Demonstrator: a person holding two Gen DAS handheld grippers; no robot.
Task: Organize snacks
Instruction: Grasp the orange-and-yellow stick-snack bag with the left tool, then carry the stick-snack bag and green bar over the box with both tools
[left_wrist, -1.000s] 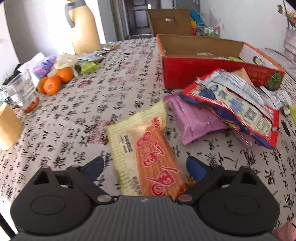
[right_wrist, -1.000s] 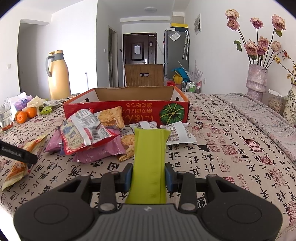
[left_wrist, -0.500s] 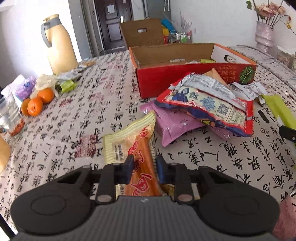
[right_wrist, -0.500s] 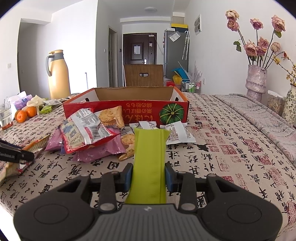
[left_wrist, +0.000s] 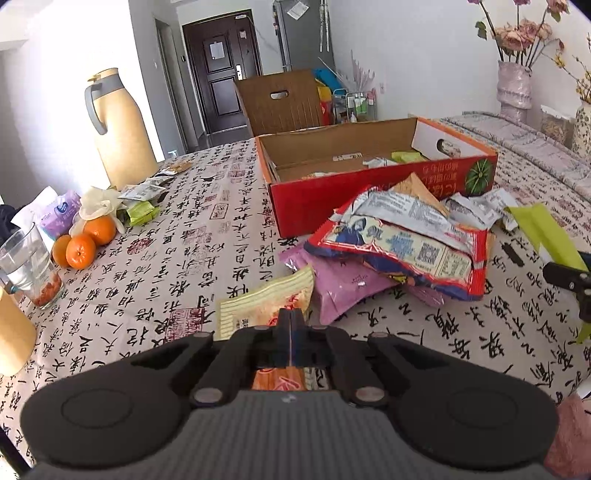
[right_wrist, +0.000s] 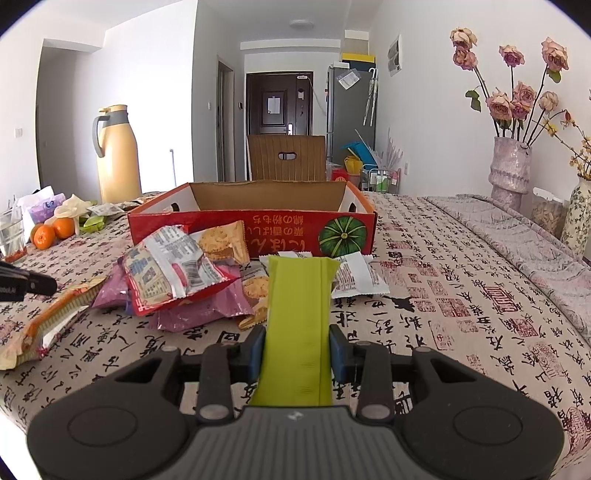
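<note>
Pinching the orange packet by its near end, the left gripper has its jaws clamped almost flat together, with the wrapper squeezed between the pads. The packet's long axis runs straight ahead from the jaws, its yellow far end pointing toward the pile and, beyond it, the box.

The right gripper grasps the green packet across its width, pads pressed on both long edges. That packet also points straight ahead of the jaws, its far end lifted over the small white sachets just in front of the box's red front wall.

The box sits mid-table with its open top facing up; a few snacks already lie inside. The pile of loose packets lies against its front wall, between the two grippers.

Both held packets must clear that front wall to drop in, I judge. The right hand looks nearer, facing the wall squarely with only sachets between. The left one lies further toward the table's near edge and must pass over or around the pile.

Oranges, a glass and a thermos stand along the left edge, well apart.
</note>
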